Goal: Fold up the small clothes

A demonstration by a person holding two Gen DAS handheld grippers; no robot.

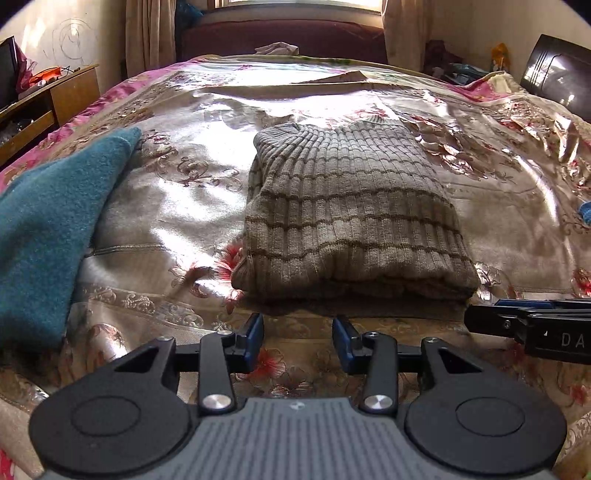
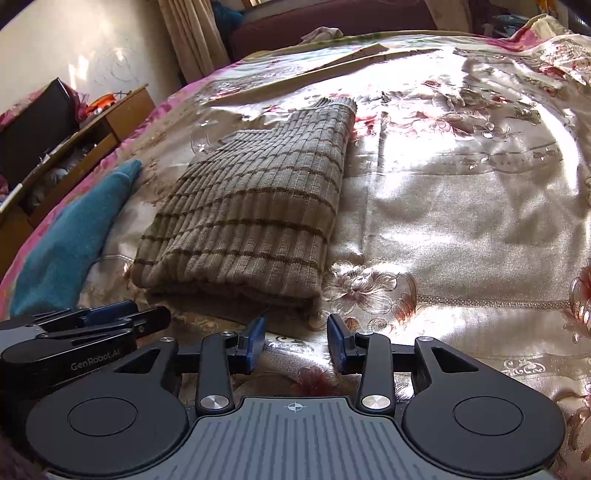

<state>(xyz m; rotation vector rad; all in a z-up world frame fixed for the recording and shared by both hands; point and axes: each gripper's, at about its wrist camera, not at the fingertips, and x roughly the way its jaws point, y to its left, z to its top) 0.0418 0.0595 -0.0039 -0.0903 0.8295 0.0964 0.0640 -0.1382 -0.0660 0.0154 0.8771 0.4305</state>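
From the left wrist we see our left gripper (image 1: 298, 334) low over the bedspread (image 1: 166, 206), its blue-padded jaws parted with nothing between them, only flowered cloth showing in the gap; just beyond the fingertips lies the striped sweater (image 1: 347, 214), a ribbed grey-brown knit folded into a thick rectangle, its folded edge nearest us and its collar at the far end; the pads do not touch it; at the left edge a teal cloth (image 1: 48, 221) lies spread on the bedspread, well apart from the sweater; at the right edge our right gripper (image 1: 532, 325) comes into view side-on, close beside the sweater's near right corner; farther back we make out a wooden cabinet (image 1: 55, 99) against the left wall, curtains (image 1: 151, 33) and a dark red headboard (image 1: 280, 37).

From the right wrist we see our right gripper (image 2: 297, 332) with its jaws likewise apart and empty; the striped sweater (image 2: 251, 214) lies ahead and to the left, its near right corner just beyond the left fingertip (image 2: 258, 326), though we cannot tell whether that tip brushes the knit; the bedspread (image 2: 461, 221) stretches bright and shiny to the right; the teal cloth (image 2: 70, 236) lies left of the sweater; our left gripper (image 2: 122, 314) shows at the lower left, side-on, in front of the sweater's near edge; the wooden cabinet (image 2: 110, 118) stands beyond the bed's left side.
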